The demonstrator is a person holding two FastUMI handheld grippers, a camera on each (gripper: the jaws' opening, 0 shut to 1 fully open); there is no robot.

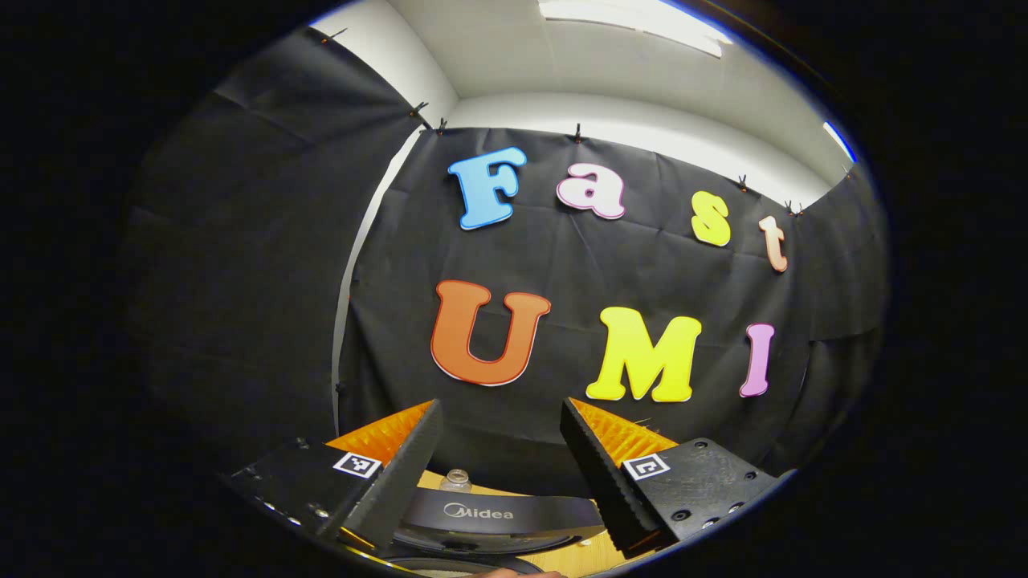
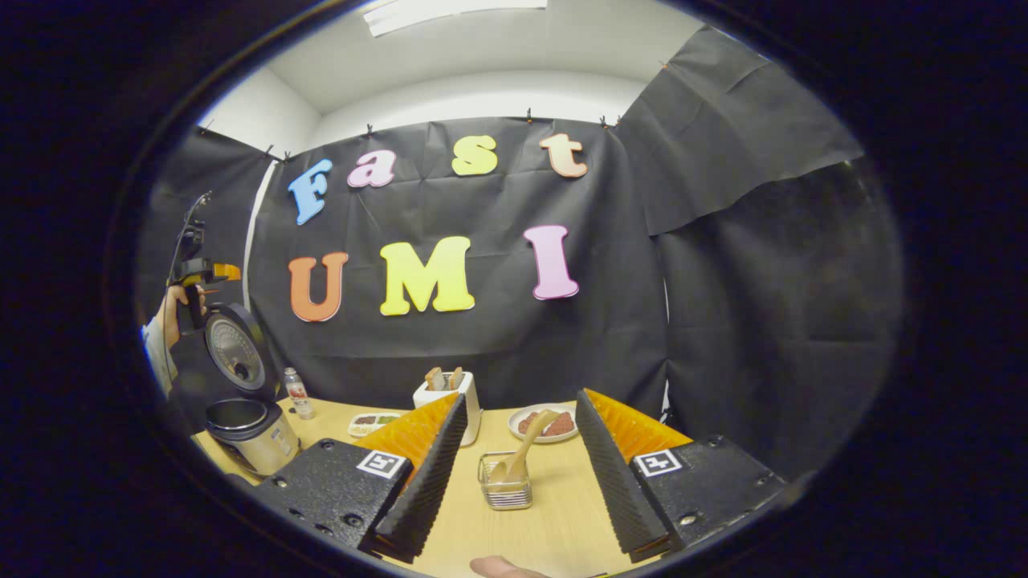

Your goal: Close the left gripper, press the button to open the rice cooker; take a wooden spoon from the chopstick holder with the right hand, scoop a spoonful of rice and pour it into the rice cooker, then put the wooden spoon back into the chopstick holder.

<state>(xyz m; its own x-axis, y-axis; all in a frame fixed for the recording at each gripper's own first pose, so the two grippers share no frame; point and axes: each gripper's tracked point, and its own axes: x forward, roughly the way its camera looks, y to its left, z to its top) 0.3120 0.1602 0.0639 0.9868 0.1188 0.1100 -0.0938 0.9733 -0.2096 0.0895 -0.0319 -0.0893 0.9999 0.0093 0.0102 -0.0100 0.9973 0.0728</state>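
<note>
The rice cooker [image 2: 250, 433] stands open at the table's left end, its lid [image 2: 233, 351] tipped up. In the left gripper view that lid [image 1: 482, 514] lies just below and between my open left gripper [image 1: 499, 405]. A hand holds the left gripper [image 2: 201, 273] above the lid. My right gripper [image 2: 520, 397] is open and hovers over the table. Straight ahead, between its fingers, a wire chopstick holder [image 2: 504, 483] holds the wooden spoon [image 2: 526, 449], which leans to the right. Behind it is a white plate [image 2: 562, 435] of reddish grains.
A white tub [image 2: 470, 409] with brown pieces stands behind the holder. A small tray of food [image 2: 373, 421] and a little bottle [image 2: 299, 393] sit near the cooker. The wooden table [image 2: 554, 522] ends at the black cloth wall.
</note>
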